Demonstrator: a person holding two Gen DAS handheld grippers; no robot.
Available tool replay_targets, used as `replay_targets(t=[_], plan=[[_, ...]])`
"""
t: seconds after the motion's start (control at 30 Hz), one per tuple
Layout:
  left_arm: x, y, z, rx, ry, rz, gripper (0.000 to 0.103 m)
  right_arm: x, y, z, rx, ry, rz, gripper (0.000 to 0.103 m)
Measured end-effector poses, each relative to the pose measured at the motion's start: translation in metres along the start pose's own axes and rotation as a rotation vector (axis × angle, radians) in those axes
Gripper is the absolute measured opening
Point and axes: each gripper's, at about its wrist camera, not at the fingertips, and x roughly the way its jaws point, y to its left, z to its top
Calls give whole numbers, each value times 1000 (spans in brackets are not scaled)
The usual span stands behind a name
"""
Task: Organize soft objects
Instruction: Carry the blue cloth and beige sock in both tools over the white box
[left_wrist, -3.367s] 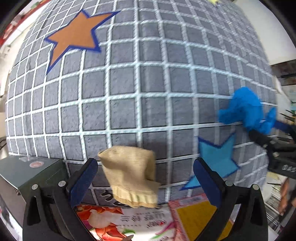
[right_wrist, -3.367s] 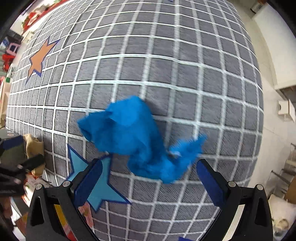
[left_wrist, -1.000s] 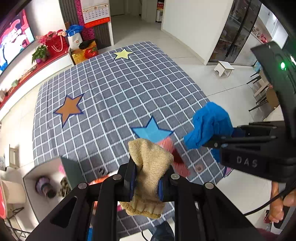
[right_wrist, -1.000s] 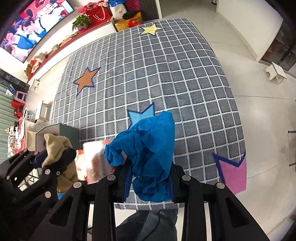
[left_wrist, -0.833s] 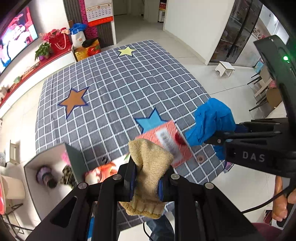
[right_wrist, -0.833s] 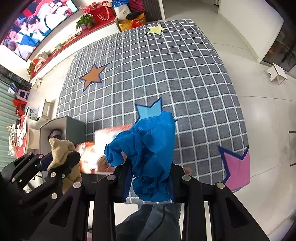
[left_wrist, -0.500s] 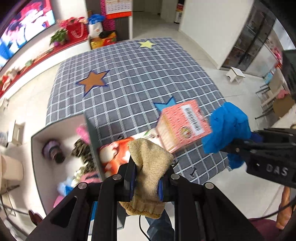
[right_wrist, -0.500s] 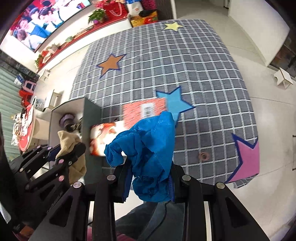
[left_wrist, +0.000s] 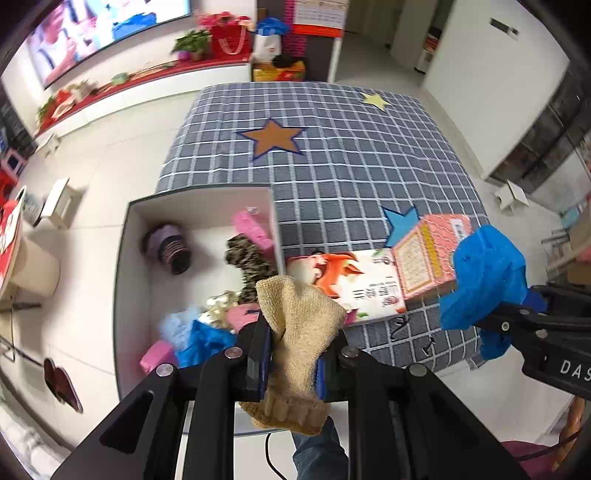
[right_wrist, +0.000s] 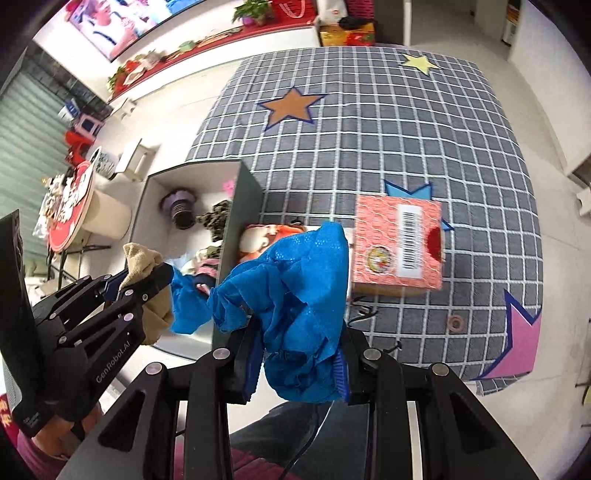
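Above, the left gripper (left_wrist: 291, 354) clamps a tan sock (left_wrist: 299, 321) and the right gripper (right_wrist: 295, 363) a blue cloth (right_wrist: 295, 295), both raised over the open box (left_wrist: 122, 258), presumably for dropping in.

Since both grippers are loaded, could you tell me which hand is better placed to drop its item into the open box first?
Left, probably. The left gripper, shut on the beige sock, hangs beside the open box; the right gripper with the blue cloth sits farther off over the rug.

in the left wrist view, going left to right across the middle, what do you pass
open box with soft items → tan knit glove clamped in the left gripper → pink carton → blue cloth pinched by the right gripper
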Motion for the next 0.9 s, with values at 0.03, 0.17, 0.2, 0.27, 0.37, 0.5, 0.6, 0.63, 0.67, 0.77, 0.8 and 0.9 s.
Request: replay_targets(t=[0.03, 0.17, 0.2, 0.27, 0.37, 0.5, 0.6, 0.63, 0.67, 0.77, 0.8, 0.9], plan=[[-1, 5, -1, -15, -2, 5, 20, 1, 4, 1, -13, 0, 1, 33], [-3, 22, -7, -70, -6, 20, 20, 4, 21, 3, -63, 7, 5, 33], [-3, 26, -8, -80, -6, 23, 20, 5, 26, 4, -77, 10, 6, 33], [-2, 32, -10, -102, -2, 30, 20, 8, 32, 6, -95, 16, 10, 33], [-2, 43, -14, -134, 2, 40, 20, 11, 42, 8, -124, 23, 14, 33], [-1, 53, -17, -163, 4, 50, 20, 15, 53, 11, -155, 31, 19, 33], [-1, 60, -19, -181, 6, 57, 20, 19, 61, 14, -175, 39, 22, 33], [-1, 62, -20, -187, 6, 59, 20, 19, 63, 14, -180, 40, 23, 33], [-2, 64, -20, -191, 6, 60, 20, 20, 66, 15, -187, 41, 23, 33], [0, 71, -22, -210, 8, 64, 20, 23, 72, 18, -206, 48, 22, 33], [0, 72, -22, -214, 9, 65, 20, 24, 74, 18, -212, 51, 22, 33], [2, 79, -25, -234, 16, 69, 21, 30, 86, 22, -243, 64, 22, 33]])
